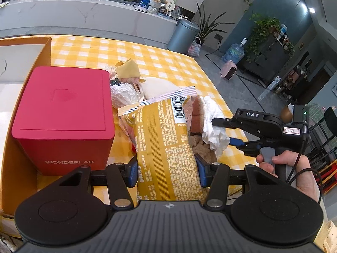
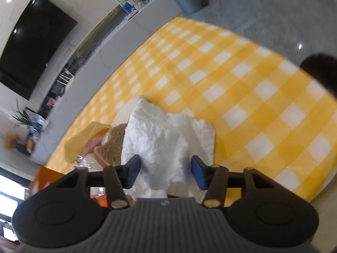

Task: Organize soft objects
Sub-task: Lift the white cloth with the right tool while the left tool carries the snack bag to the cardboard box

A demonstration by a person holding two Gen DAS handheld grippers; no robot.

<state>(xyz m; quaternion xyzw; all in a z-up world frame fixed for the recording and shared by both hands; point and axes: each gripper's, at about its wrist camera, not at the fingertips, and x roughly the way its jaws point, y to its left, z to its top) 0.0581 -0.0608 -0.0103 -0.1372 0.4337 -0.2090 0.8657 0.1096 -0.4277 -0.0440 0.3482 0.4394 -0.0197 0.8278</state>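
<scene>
My left gripper [image 1: 166,171] is shut on a yellow snack bag [image 1: 162,139], which stands up between its blue pads. Behind the bag lies a heap of soft things: a yellow cloth [image 1: 128,69], a crumpled clear plastic bag [image 1: 124,94], a cream cushion [image 1: 160,85], a brown woolly piece [image 1: 198,118] and a crumpled white cloth [image 1: 212,116]. My right gripper [image 1: 222,131], held by a hand [image 1: 294,168], reaches in from the right at that white cloth. In the right wrist view the right gripper [image 2: 166,170] is open, with the white cloth [image 2: 160,135] lying between its fingers.
A red WONDERLAB box [image 1: 63,113] stands inside an orange cardboard box [image 1: 45,50] at the left, close to the snack bag. The yellow checked tablecloth [image 2: 242,97] stretches beyond the heap. A grey bin [image 1: 182,34] stands on the floor past the table's far edge.
</scene>
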